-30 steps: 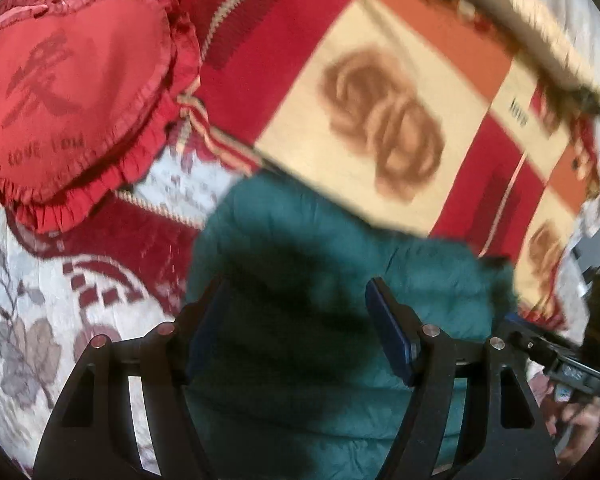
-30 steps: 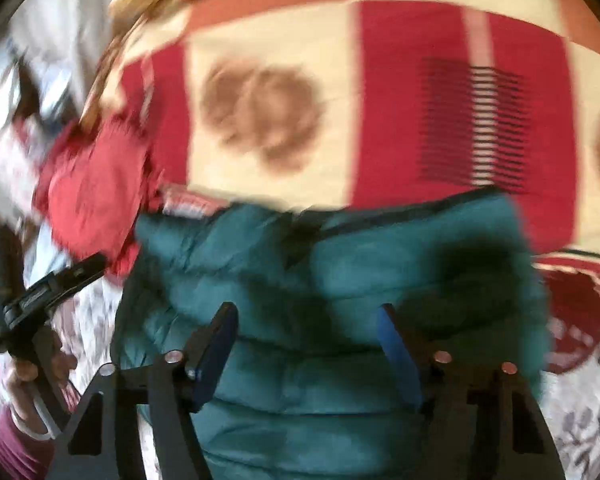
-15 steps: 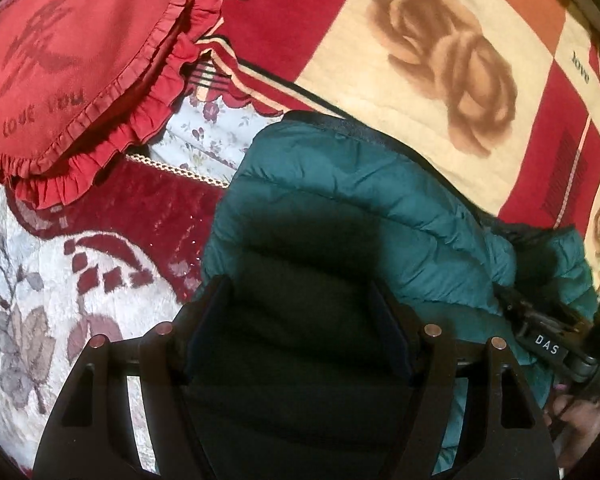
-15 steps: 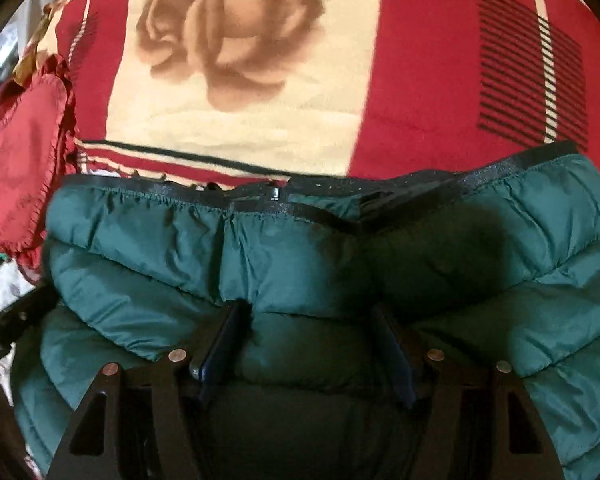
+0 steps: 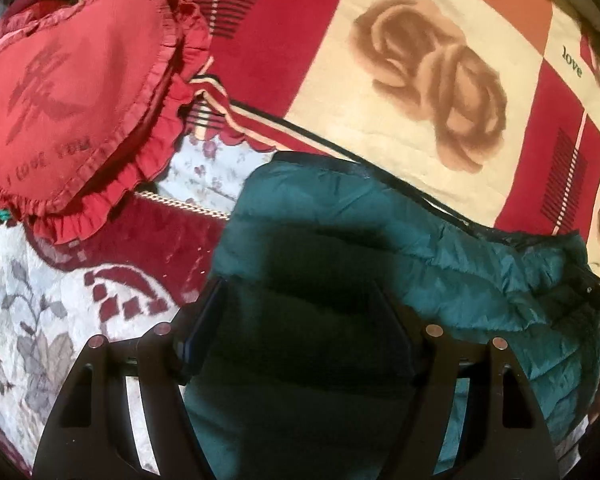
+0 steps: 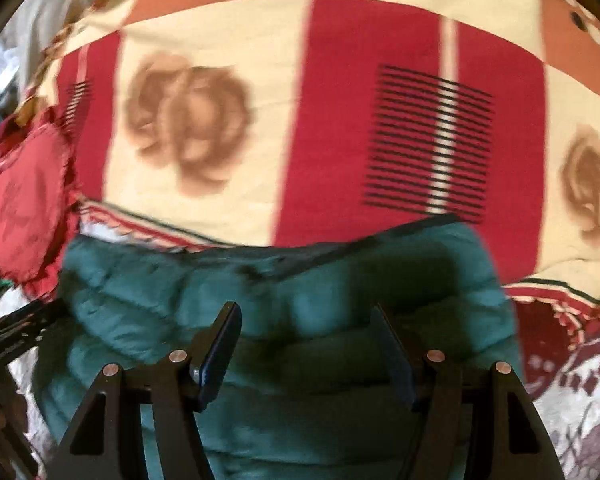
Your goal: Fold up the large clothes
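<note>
Between the spread fingers of the left claw [image 5: 300,316] lies the green quilted jacket [image 5: 380,248], its puffy cloth filling the gap and running on ahead and to the right. Both fingers stand apart; whether they touch the cloth I cannot tell, as the gap is in deep shadow. The right claw [image 6: 308,344] is likewise spread wide, with the jacket [image 6: 284,312] lying below and between its fingers, not pinched. The jacket rests on the bed, and its dark-trimmed far edge [image 6: 340,248] lies against the red and cream blanket with rose prints [image 6: 260,120]. Left of the jacket, a red heart-shaped frilled pillow [image 5: 72,112] sits on the bedding, near the jacket's corner but apart from it. A strip of pale flowered sheet [image 5: 208,168] and a dark red and white patterned cover [image 5: 60,312] show between pillow and jacket. More of that cover lies bare to the jacket's right [image 6: 572,380]. The other claw's black frame shows at the left edge of the right view [image 6: 16,336], beside the jacket's side.
</note>
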`<state>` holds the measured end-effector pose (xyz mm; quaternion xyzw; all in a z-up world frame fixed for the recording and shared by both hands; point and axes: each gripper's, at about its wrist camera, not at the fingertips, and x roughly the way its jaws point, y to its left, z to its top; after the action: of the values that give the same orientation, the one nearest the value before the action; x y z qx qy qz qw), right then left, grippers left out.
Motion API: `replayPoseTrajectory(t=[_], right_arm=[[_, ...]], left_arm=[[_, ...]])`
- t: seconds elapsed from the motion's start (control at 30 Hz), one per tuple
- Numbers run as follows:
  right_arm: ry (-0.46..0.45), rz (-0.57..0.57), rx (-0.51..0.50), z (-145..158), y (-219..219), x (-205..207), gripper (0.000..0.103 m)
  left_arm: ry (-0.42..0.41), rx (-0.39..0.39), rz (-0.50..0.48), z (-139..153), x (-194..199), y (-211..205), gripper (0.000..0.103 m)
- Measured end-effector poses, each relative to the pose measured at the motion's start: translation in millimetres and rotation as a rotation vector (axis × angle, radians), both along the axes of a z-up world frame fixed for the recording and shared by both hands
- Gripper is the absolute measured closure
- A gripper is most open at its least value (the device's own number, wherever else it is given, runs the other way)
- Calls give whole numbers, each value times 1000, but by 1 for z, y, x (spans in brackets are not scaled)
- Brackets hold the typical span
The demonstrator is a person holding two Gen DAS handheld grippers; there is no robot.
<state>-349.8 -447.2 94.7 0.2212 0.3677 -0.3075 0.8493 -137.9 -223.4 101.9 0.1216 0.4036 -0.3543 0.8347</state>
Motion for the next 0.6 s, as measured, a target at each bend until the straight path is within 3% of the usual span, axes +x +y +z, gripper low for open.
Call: replayPoseTrajectory(t=[0.2, 0.37, 0.5, 0.6], right_arm=[[72, -62, 2, -35, -29, -16, 38], [63, -71, 27, -55, -37, -17, 35], [36, -66, 70, -63, -44, -22, 34], [77, -74, 55, -55, -39, -23, 34]], left_arm=[[9, 42, 10, -20, 9, -15, 30], [-2, 46, 13, -30, 12, -18, 24], [4, 44, 17, -35, 13, -19, 22], [1, 56, 13, -35, 13, -20, 22]])
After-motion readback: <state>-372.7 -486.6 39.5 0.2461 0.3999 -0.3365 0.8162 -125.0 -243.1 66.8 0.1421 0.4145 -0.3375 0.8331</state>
